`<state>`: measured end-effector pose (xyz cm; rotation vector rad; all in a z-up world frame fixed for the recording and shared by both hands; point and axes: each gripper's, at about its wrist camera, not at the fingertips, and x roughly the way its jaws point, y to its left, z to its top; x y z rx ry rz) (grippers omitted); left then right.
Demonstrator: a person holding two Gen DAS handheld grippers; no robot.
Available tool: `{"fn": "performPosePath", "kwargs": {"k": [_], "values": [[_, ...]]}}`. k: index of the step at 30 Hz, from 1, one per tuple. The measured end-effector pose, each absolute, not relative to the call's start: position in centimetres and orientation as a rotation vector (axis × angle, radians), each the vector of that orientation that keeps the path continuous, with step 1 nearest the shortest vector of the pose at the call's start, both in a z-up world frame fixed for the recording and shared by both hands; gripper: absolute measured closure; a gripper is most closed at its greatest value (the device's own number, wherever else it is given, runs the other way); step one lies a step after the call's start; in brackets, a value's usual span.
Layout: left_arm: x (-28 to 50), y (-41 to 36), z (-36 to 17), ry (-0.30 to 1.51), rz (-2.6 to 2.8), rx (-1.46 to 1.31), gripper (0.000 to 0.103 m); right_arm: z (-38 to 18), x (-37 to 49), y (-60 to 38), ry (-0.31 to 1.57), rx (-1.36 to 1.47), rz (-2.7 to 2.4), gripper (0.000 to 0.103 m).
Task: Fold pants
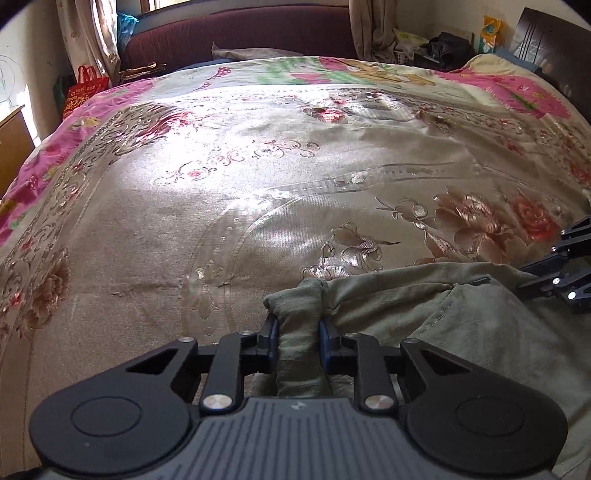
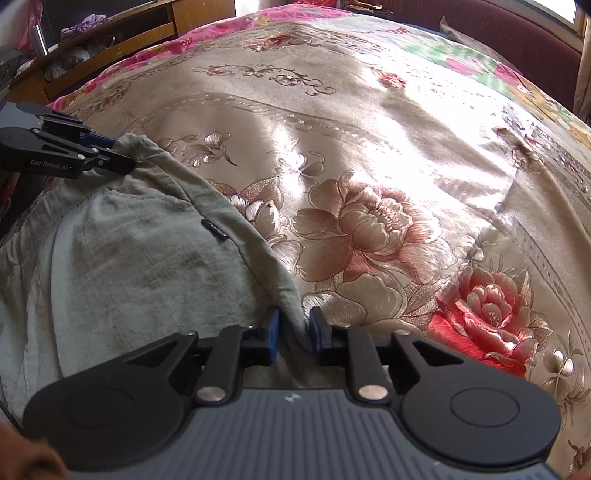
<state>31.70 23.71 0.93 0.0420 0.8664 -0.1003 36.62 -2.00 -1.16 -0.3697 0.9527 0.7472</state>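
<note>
Now both grippers clamp green pants on floral bedspread — left gripper pinches bunched corner, right gripper pinches edge fold.

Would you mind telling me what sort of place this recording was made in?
Most likely a lived-in bedroom at home. The green pants lie on a bed under a shiny floral bedspread, a dark headboard stands at one end, and curtains hang at a window beyond a maroon sofa.

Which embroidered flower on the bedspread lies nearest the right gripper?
The red rose, just right of the right gripper. It alone is bright red; the larger peony and other blooms are pale beige-pink.
</note>
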Motion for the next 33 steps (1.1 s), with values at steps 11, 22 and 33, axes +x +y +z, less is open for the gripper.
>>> {"fn": "performPosePath", "kwargs": {"k": [11,22,33], "values": [[24.4,23.6,7.7,0.650,-0.239,-0.090,0.071,-1.4,37.4,-2.2,0.949,-0.365,0.827,0.049],[23.6,23.6,8.7,0.640,-0.204,-0.062,0.071,2.2,34.7,-2.4,0.897,-0.413,0.692,0.101],[17.6,27.5,11.1,0.506,-0.166,-0.189,0.080,13.6,18.6,-5.3,0.698,-0.246,0.771,0.101]]}}
